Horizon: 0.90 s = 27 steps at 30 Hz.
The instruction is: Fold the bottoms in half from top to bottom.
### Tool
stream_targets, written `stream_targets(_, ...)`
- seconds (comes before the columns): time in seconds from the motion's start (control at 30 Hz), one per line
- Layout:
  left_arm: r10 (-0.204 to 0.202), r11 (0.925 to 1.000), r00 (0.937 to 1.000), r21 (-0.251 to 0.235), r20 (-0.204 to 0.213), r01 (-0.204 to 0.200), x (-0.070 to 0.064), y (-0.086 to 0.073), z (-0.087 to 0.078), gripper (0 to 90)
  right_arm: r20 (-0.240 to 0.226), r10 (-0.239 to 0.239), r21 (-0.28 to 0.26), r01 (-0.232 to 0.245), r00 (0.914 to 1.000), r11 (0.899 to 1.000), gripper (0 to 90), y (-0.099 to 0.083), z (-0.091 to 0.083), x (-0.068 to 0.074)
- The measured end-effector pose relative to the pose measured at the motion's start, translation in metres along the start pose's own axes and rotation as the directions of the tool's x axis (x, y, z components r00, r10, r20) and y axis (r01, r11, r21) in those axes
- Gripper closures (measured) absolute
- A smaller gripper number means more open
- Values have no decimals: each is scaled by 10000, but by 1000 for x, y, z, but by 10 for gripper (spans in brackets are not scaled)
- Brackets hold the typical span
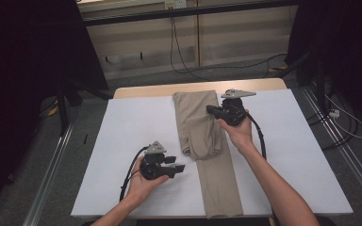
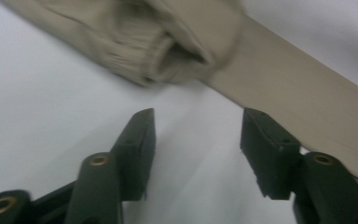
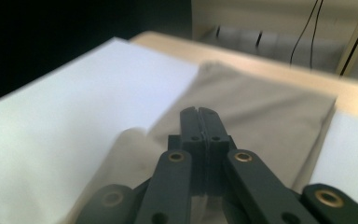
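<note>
Grey carpet (image 1: 136, 80) and dark curtains around the bench, cables (image 1: 179, 52) trailing over the floor at the back. My table (image 1: 264, 85) is light wood with a big white sheet (image 1: 127, 132) covering nearly all of it, just a strip of wood showing along the far edge.

No containers anywhere on the sheet, so nothing to report on that front. What's on it is one pair of tan trousers (image 1: 219, 183), laid lengthwise down the middle from the far edge to the near edge. The far part is folded back over itself, so there's a doubled-up section up top with the ribbed waistband (image 2: 154, 58) lying open about halfway down. A single flat leg runs on toward me from there.

My right gripper (image 1: 210, 109) sits over the folded part, at its right edge, tips pointing left. In the right gripper view the jaws are pressed flat together with cloth right under them, but I honestly can't tell if any fabric is pinched between them.

My left gripper (image 1: 181, 167) is down on the near left, over bare sheet, just beside the leg and pointing at it. Its jaws are spread wide with nothing between them, waistband just ahead.
</note>
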<state>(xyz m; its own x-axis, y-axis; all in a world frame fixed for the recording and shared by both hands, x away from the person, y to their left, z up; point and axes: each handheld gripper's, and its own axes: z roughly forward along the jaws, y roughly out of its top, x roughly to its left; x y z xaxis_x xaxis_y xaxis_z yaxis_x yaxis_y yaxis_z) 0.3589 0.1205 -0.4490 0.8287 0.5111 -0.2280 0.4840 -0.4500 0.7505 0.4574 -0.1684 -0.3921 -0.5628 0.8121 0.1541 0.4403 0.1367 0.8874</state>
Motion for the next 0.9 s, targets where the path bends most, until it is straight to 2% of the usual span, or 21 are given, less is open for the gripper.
stream_targets(0.1,483,9987,9977,150,485,-491,-17,-1,5,539,108,281,427,-286,9995,9987,781,-13,5,-9)
stream_targets(0.13,617,9979,9964,175,583,-628,-21,-1,6,550,18,307,493,-308,9995,9983,723,-18,3,-10)
stream_targets(0.2,992,9942,9919,329,787,-1020,-31,-1,9,548,166,248,582,-257,9996,9980,616,-23,-3,-8)
stream_targets(0.3,1404,9878,9843,525,1067,-1466,-48,-2,17,543,174,117,741,-129,9998,9972,546,-33,-20,-5)
stream_targets(0.4,1711,9811,9737,642,1506,-1824,-66,-2,23,540,4,-140,1090,139,9999,9939,539,-46,-41,2)
stream_targets(0.43,1873,9779,9707,650,1506,-1988,-72,-2,25,539,-123,-180,1188,194,9998,9927,549,-52,-49,5)
stream_targets(0.47,2053,9734,9650,688,1629,-2187,-76,-2,26,531,-327,-286,1334,328,9991,9905,580,-59,-57,10)
stream_targets(0.57,2543,9587,9514,844,1737,-2717,-89,-2,33,495,-911,-504,2026,681,9946,9769,674,-84,-77,25)
stream_targets(0.63,3052,9408,9390,1022,1586,-3231,-93,-5,36,493,-1343,-736,2589,1067,9882,9600,696,-101,-88,38)
stream_targets(0.67,3217,9386,9352,804,1480,-3356,-96,-6,37,488,-1518,-818,2802,1222,9850,9521,697,-109,-93,45)
stream_targets(0.7,3479,9295,9292,834,1247,-3592,-97,-7,36,519,-1756,-941,2976,1439,9800,9438,702,-115,-98,51)
stream_targets(0.77,3550,9270,9252,779,1338,-3669,-99,-9,35,626,-1979,-1166,3256,1775,9733,9287,698,-128,-106,63)
stream_targets(0.8,3649,9226,9204,787,1406,-3778,-100,-10,34,721,-2041,-1347,3356,1986,9696,9208,679,-134,-110,69)
stream_targets(0.83,3607,9235,9201,792,1530,-3752,-101,-10,33,817,-1984,-1657,3300,2250,9660,9168,653,-137,-114,75)
stream_targets(0.87,3598,9237,9207,817,1512,-3743,-101,-10,33,874,-2074,-1794,3308,2416,9617,9123,661,-139,-118,79)
stream_targets(0.9,3574,9238,9211,861,1546,-3729,-100,-9,33,894,-2183,-1805,3276,2462,9591,9122,660,-140,-121,81)
